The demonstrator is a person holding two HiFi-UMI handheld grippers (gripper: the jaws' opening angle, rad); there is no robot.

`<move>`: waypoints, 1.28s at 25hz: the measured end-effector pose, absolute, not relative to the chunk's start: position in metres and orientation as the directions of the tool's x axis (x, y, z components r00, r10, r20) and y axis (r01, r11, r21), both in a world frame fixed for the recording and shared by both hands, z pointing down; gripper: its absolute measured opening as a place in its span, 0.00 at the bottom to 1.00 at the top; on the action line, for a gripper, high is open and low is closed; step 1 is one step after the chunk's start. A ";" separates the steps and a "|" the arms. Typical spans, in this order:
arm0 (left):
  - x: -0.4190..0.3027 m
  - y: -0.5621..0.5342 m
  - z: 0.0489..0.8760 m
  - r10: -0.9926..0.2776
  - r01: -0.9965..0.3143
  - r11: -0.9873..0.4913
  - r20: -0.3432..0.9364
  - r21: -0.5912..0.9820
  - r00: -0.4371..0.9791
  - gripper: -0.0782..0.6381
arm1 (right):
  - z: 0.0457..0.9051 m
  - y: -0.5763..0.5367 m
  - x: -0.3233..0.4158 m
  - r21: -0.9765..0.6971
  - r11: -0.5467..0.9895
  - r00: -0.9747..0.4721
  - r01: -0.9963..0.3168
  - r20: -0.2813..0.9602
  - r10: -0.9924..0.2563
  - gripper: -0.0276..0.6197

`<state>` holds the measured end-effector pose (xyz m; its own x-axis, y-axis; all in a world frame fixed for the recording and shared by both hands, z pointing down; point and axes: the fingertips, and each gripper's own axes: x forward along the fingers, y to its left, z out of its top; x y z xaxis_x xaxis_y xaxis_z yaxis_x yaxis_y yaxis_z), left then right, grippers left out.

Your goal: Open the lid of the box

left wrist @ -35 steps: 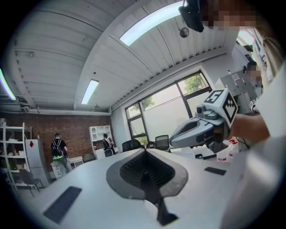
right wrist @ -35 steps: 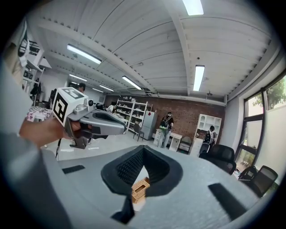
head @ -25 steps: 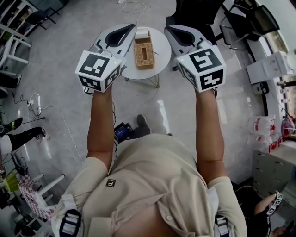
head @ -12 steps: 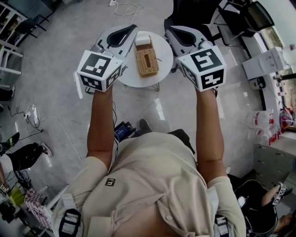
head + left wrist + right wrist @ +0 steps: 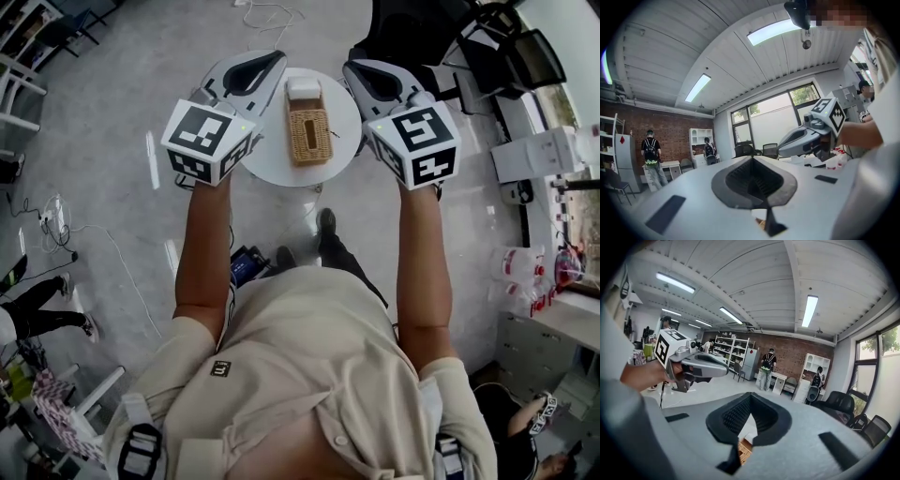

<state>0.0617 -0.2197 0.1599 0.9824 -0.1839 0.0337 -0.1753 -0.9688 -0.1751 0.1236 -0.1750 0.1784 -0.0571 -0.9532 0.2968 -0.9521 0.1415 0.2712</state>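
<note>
Both grippers have moved forward with the person, so the small round table (image 5: 342,157) now sits lower in the head view and more squarely between them. The left gripper (image 5: 264,64) and the right gripper (image 5: 360,73) each have their jaws closed together with nothing clamped, and they hover side by side over the table's two edges. The woven box (image 5: 308,138) lies flat on the table between the two grippers, clear of both, with a white piece (image 5: 303,89) at its far end.

Box (image 5: 308,138) woven wicker, rough; table (image 5: 272,167) white, smooth; floor (image 5: 122,112) glossy grey; shirt (image 5: 309,375) beige cloth.
</note>
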 end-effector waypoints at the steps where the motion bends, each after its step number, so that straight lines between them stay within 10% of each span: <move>1: 0.061 -0.225 0.163 -0.194 -0.184 -0.967 0.040 -0.176 0.980 0.12 | 0.180 -0.181 0.124 0.272 0.153 -0.068 -0.950 0.297 -0.952 0.03; 32: 0.107 -0.324 0.313 -0.341 -0.326 -0.940 0.272 -0.098 0.900 0.12 | 0.327 -0.293 0.194 0.081 0.334 -0.272 -0.939 0.421 -0.865 0.03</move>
<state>0.1068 -0.3236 0.3135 0.9001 -0.3407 0.2717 -0.3264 -0.9402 -0.0977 0.1943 -0.2930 0.3271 -0.2715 -0.8654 0.4211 -0.9392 0.3339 0.0806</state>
